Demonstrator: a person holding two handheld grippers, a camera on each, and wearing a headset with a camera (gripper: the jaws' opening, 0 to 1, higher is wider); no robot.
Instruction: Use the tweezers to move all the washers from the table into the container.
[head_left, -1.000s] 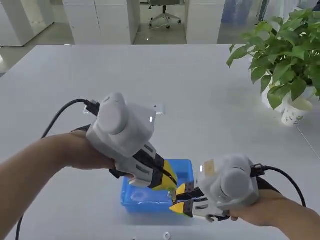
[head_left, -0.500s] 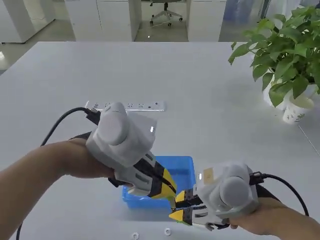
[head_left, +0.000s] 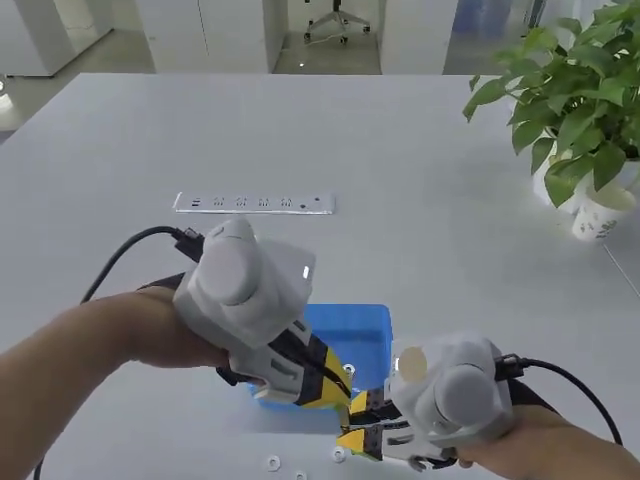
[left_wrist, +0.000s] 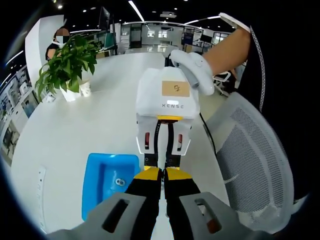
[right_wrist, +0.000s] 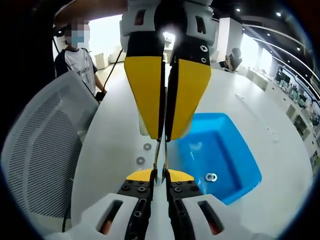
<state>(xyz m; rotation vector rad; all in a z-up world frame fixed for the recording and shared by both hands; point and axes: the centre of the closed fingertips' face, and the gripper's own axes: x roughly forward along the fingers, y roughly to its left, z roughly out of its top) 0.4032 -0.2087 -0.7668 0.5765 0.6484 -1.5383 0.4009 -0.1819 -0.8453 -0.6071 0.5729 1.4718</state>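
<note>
Pinching slim metal tweezers (right_wrist: 161, 156): right gripper (right_wrist: 160, 176); ring washer (right_wrist: 210, 177) in blue container (right_wrist: 227, 147).

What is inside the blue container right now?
One washer lies on the floor of the blue container, seen in the right gripper view. The left gripper, holding the tweezers, covers one corner of the container there, so that part cannot be checked.

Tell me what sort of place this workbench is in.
Probably an open-plan office: a swivel office chair stands beyond the white table, and a potted plant and a power strip sit on it.
</note>
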